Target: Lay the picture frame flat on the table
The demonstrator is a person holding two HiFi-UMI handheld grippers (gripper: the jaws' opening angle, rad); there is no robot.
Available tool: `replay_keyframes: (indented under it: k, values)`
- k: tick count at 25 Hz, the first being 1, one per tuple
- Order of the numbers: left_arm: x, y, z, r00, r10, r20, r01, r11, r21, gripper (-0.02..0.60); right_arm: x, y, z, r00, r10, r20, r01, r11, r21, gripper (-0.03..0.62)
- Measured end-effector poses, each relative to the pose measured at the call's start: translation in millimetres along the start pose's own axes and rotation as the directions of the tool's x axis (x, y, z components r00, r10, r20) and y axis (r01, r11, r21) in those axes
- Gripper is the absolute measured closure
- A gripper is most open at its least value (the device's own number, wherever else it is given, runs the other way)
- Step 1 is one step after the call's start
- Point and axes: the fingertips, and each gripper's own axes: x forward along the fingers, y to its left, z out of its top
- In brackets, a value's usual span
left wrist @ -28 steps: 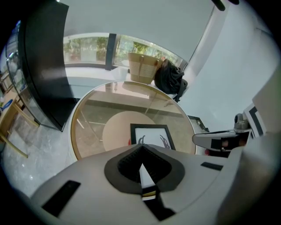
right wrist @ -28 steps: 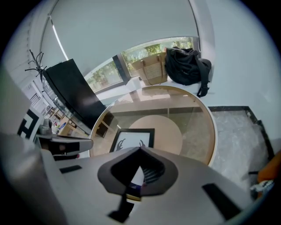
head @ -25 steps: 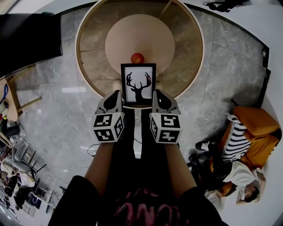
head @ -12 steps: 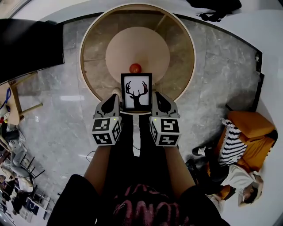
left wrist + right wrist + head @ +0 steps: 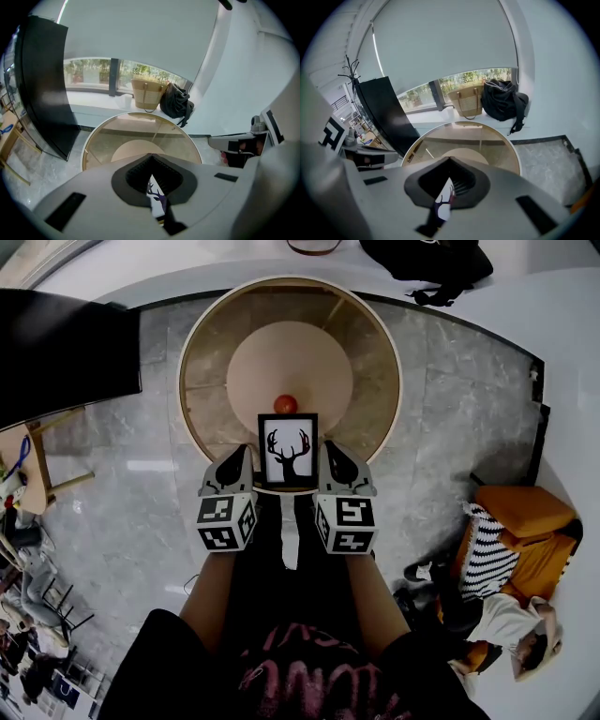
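round glass table: its bare near part is being judged the landing spot | picture frame: being held above the near rim, picture toward the head camera; best tipped back slowly, both sides level | left gripper, right gripper: each being clamped on one side edge of the frame | red fruit: lying just beyond, to be avoided | hidden: the frame's back and lower edge are being covered; contact with the glass cannot be told

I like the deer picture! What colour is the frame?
The frame is black, with white inside behind the deer. The head view shows it best.
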Motion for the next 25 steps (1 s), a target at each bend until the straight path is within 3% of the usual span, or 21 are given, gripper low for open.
replay_keyframes:
  k: [11, 25]
  values:
    - [-23, 6, 35, 0.999, 0.002, 0.044, -0.004, 0.999, 0.041, 0.571, -12, 6, 35, 0.999, -0.002, 0.052, 0.003, 1.000, -0.015, 0.572]
    - [-37, -17, 90, 0.992, -0.037, 0.123, 0.027, 0.996, 0.082, 0.571, -34, 3, 86, 0.992, -0.023, 0.125, 0.028, 0.999, -0.041, 0.572]
